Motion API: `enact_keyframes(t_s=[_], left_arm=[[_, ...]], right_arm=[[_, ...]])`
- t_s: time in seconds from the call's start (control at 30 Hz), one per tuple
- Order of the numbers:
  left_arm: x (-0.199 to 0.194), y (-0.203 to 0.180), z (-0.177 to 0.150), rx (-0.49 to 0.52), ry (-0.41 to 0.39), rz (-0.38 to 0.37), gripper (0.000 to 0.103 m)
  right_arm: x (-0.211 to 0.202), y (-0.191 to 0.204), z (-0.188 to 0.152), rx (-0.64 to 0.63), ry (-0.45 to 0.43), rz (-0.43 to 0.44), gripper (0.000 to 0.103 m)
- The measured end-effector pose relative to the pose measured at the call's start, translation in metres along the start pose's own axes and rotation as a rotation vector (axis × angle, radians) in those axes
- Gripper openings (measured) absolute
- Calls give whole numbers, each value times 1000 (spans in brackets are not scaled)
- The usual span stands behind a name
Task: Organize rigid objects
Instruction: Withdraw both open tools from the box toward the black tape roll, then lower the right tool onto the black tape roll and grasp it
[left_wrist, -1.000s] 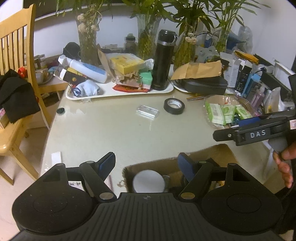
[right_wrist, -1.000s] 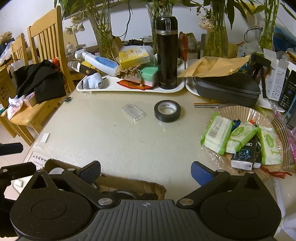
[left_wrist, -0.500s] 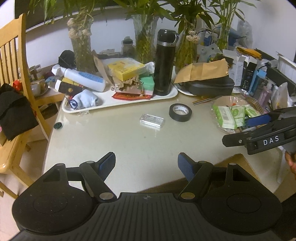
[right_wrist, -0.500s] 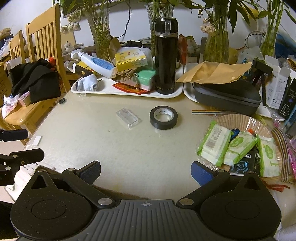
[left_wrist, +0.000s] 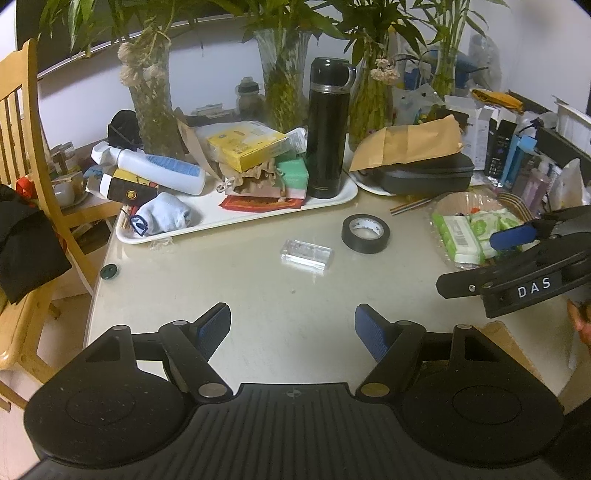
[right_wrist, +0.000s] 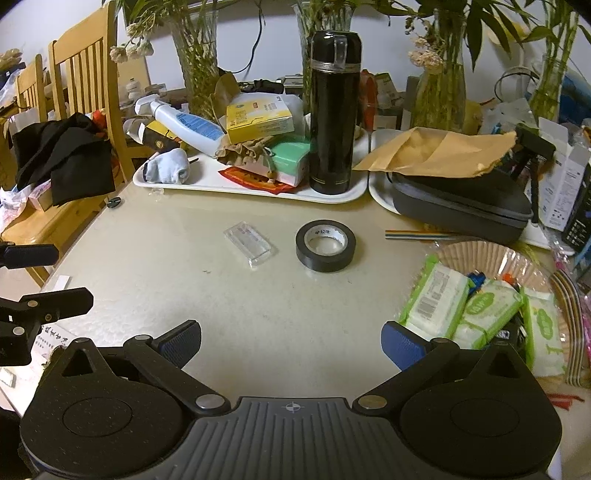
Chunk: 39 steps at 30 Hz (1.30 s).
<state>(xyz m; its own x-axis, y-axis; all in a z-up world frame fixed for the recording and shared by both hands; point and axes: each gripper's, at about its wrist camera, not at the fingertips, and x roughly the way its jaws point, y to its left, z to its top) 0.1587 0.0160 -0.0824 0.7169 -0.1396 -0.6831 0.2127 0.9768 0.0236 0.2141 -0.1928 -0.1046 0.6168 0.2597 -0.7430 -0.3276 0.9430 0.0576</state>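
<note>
- Left wrist view: left tongs stand released, nothing between the blue pads. The cardboard box that showed below them a second ago, with a white round item inside, has dropped out of sight except for a brown edge at lower right; the tongs have come up and forward over the tabletop.
- Judgement: one deposit looks finished, and the next pickup is being lined up.
- Ahead of the pads, well apart, lie the clear plastic case and, just right of it, the black tape roll.
- Right wrist view: right tongs are likewise spread and empty, advanced from a second ago. The tape roll sits dead ahead, the case ahead-left.
- Surface: pale glossy table, cluttered beyond with a white tray, a black thermos, vases, and wooden chairs to the left.
</note>
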Motion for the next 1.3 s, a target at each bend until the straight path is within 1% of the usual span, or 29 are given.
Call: enact_keyframes(t_s=[0.07,0.23,0.33,0.57,0.7,0.83,0.93,1.03,1.3], left_arm=[[3,1,2,1,2,1,74],[5,6,6,-18,10,3,74],[4,8,7,-37,16,1,74],[-2,10,10,-72,24,-24,74],[-8,14,13,-106,24,-37,74],[-11,17,13,-148,36,-58,74],[-12,17,12,-152,39,-56,74],[-13,17,12,-148,41,-49,74],[-13,21,12,-165,57,-58,74]], right_arm=[[4,0,2,-11,-1,2,103],[21,-5,11,-10,28,19,103],[31,-10,17,-14,30,13,103],[50,-18,27,-19,36,7,103],[62,-19,31,-7,49,17,103],[72,-19,34,-22,52,10,103],[81,-20,36,-25,61,10,103],[91,-19,38,-30,83,9,103],[124,-19,36,-33,187,-9,103]])
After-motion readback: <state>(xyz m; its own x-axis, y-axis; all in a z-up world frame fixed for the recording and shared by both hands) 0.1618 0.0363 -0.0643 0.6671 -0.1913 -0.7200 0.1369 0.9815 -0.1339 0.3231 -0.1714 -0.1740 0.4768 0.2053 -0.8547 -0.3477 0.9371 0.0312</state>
